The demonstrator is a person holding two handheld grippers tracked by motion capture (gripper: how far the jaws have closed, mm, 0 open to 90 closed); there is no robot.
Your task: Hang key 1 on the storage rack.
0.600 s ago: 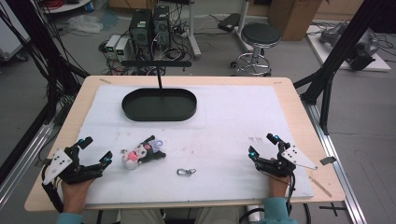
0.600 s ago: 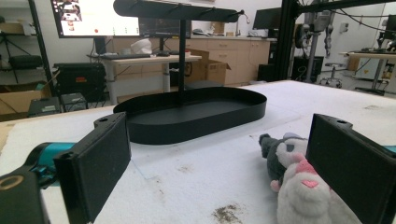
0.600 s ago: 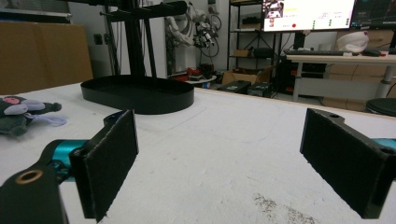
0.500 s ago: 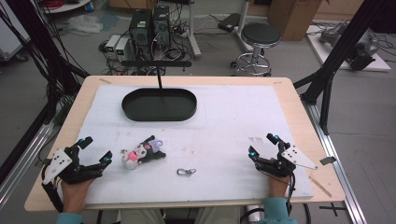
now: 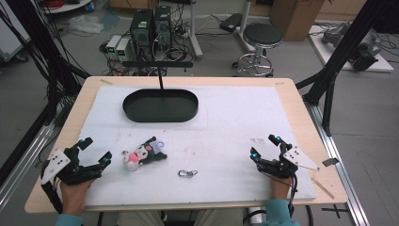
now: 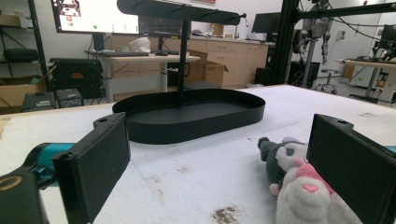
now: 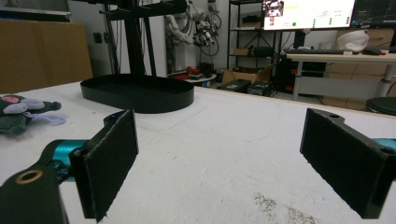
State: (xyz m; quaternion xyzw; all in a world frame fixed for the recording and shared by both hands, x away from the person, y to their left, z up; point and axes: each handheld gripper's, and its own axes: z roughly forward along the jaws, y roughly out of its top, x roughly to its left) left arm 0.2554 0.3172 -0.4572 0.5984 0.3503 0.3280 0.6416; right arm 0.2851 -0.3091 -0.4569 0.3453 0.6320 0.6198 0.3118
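Lying on white mat (image 5: 235,122), plush toy (image 5: 142,156) just beside left gripper (image 5: 96,151), jaws gaping, empty. Right gripper (image 5: 264,147) likewise spread. Overhead, revealing small clasp (image 5: 187,173).

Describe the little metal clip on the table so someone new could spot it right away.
Start at the black oval tray on the white mat. Come toward the near edge, past the plush toy. The metal clip lies alone just right of it, small, silvery and shiny.
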